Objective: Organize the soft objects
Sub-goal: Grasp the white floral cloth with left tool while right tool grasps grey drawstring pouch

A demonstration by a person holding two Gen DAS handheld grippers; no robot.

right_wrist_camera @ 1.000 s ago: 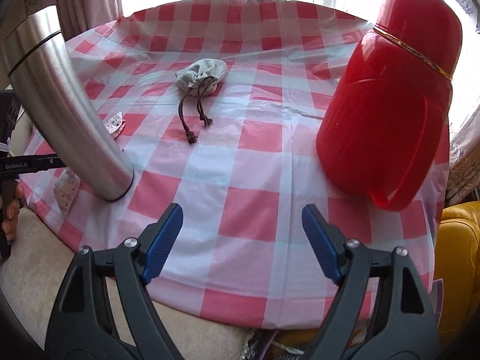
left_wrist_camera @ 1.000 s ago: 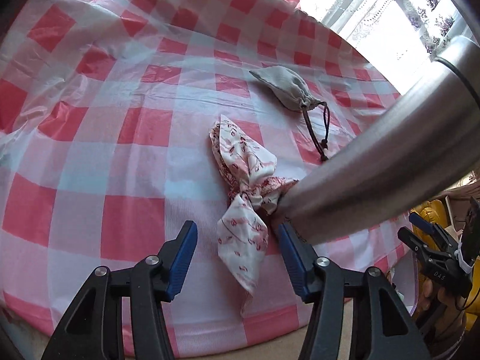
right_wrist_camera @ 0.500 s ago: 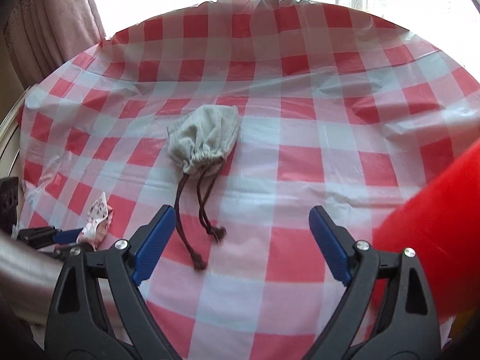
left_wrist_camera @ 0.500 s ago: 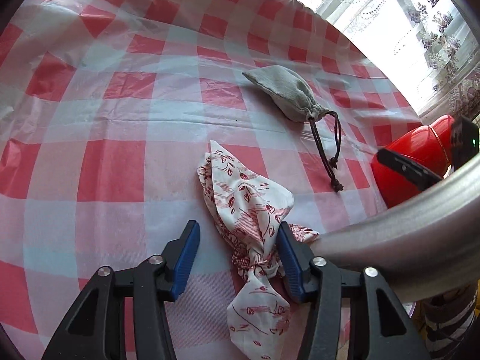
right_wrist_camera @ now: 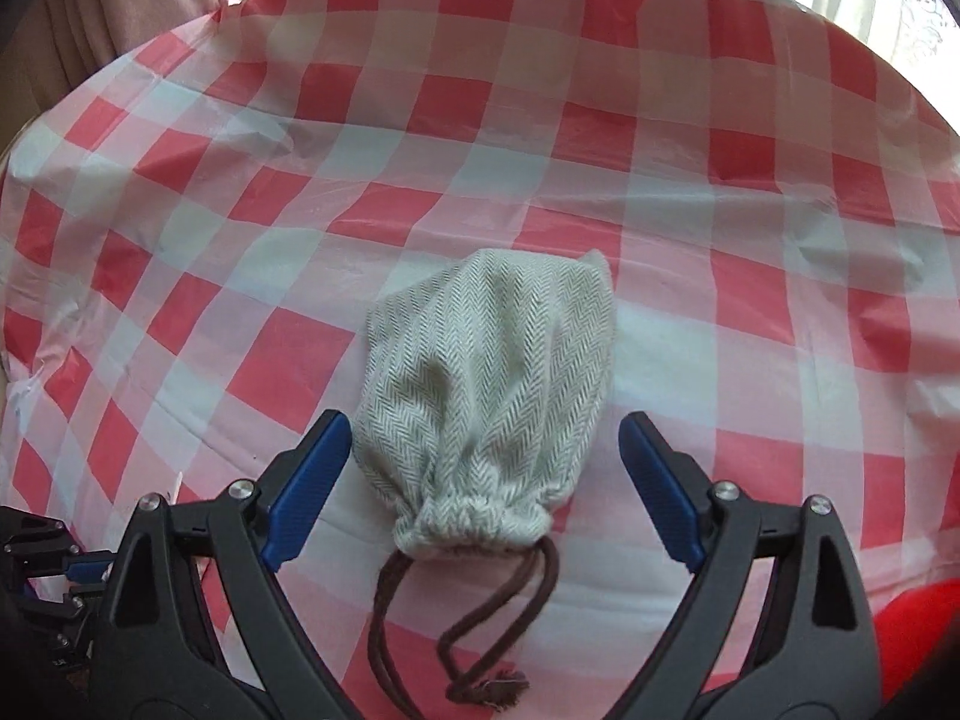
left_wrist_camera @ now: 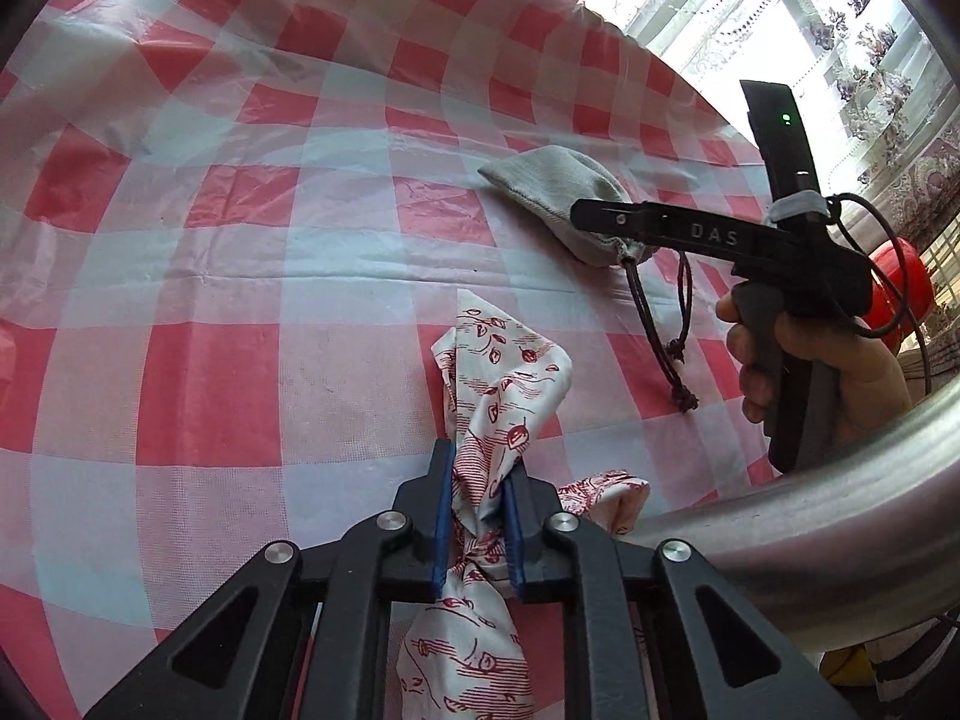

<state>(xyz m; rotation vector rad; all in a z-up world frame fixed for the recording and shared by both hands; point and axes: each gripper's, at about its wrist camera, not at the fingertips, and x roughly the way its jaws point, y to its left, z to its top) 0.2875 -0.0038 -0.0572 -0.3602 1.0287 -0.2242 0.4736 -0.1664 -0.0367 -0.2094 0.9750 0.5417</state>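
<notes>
A knotted white cloth with red print lies on the red-and-white checked tablecloth. My left gripper is shut on the cloth near its knot. A grey herringbone drawstring pouch lies further back, with brown cords trailing toward me; it also shows in the left wrist view. My right gripper is open, its blue fingers either side of the pouch's gathered neck, not touching it. The right gripper's body shows in the left wrist view, over the pouch.
A silver metal flask stands close at the right of the left gripper. A red jug stands behind the right hand; its edge shows in the right wrist view. A bright window lies beyond the table.
My left gripper moved forward and closed on the printed cloth. My right gripper moved forward to the grey pouch, which now lies between its open fingers.
</notes>
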